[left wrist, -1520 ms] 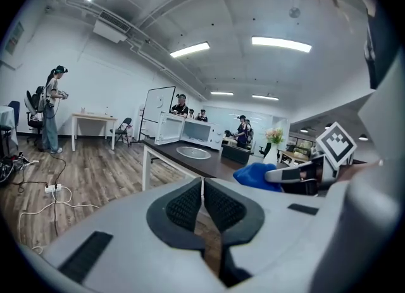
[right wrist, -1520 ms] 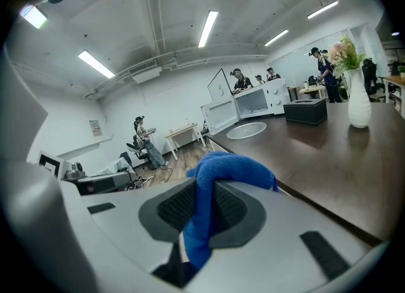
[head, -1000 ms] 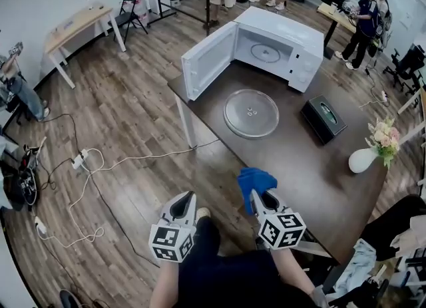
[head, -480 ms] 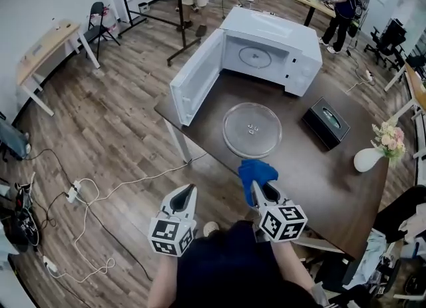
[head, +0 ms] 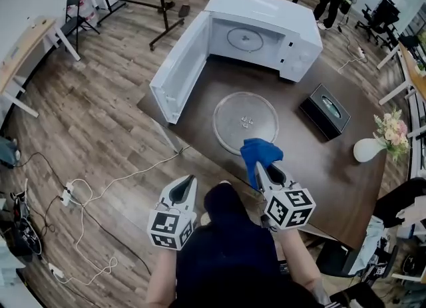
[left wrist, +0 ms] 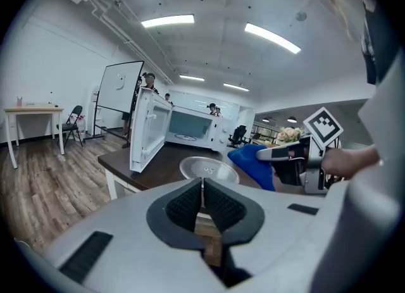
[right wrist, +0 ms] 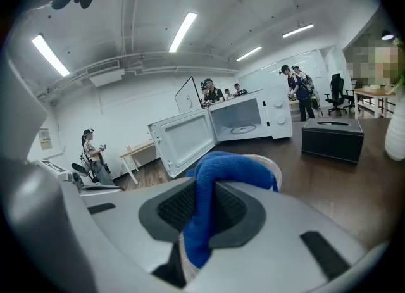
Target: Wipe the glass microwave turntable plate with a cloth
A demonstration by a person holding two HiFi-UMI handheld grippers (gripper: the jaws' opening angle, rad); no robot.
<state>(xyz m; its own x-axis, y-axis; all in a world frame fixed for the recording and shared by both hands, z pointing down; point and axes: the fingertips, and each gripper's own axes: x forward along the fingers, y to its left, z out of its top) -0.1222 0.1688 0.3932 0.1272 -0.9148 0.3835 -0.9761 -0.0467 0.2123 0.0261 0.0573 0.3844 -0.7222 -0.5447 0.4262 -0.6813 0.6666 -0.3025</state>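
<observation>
One cloth [head: 259, 152] held, one glass plate [head: 245, 122] not yet wiped

The right gripper [head: 265, 167] had its fingers [right wrist: 243, 212] squeezed on the blue cloth, which bunched out soft past the tips. The left gripper [head: 188, 181] had its fingers [left wrist: 224, 209] pressed together with nothing in them. It hung off the counter [head: 313, 167], far from the microwave [head: 266, 17].

The glass plate lay flat on the counter just in front of the microwave's open mouth. The cloth was at the plate's edge farthest from the microwave. I could not tell if it touched.

The plate was likely stiff, smooth and slippery, and it could break. It might slide when rubbed, so the empty gripper may need to steady its rim. The cloth looked light and floppy.

The microwave's door [head: 176, 67] stood swung open, close to the plate, and was the nearest thing to bump. A dark tissue box [head: 324, 112] sat near the microwave's button side. A white vase [head: 367, 149] of flowers stood farther from the microwave. Neither blocked the way.
</observation>
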